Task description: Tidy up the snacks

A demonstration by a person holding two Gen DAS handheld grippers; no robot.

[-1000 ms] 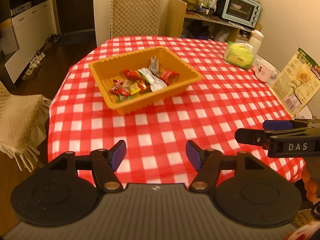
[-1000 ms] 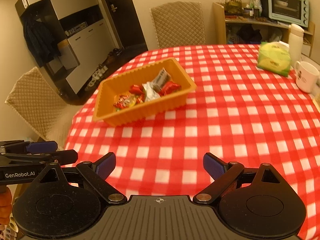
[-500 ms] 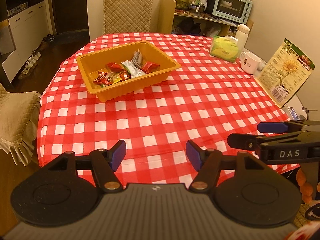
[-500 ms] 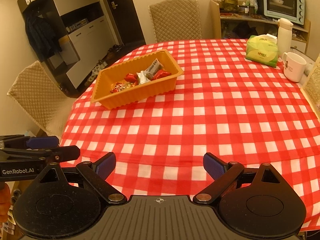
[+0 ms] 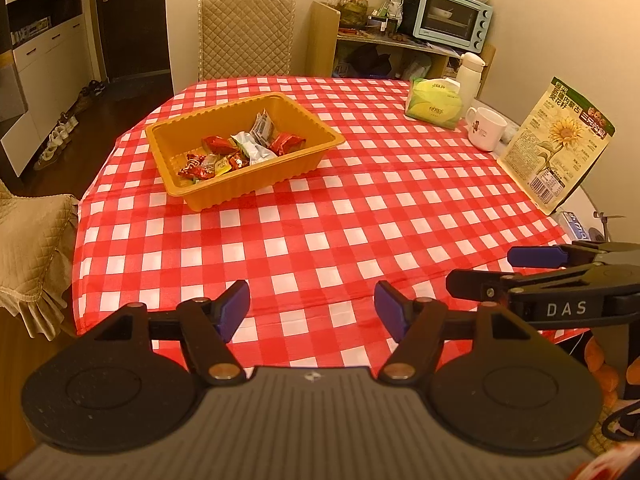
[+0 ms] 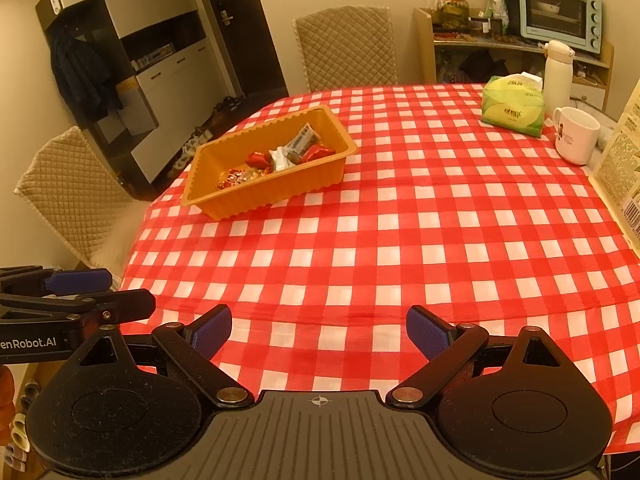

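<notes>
Orange tray (image 5: 280, 168), sunflower packet (image 5: 556, 148) whole (left view only)

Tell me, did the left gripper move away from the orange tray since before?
Yes. The left gripper has backed away: in its view the orange tray sits farther off and smaller, and more checkered tablecloth shows in front of it.
</notes>
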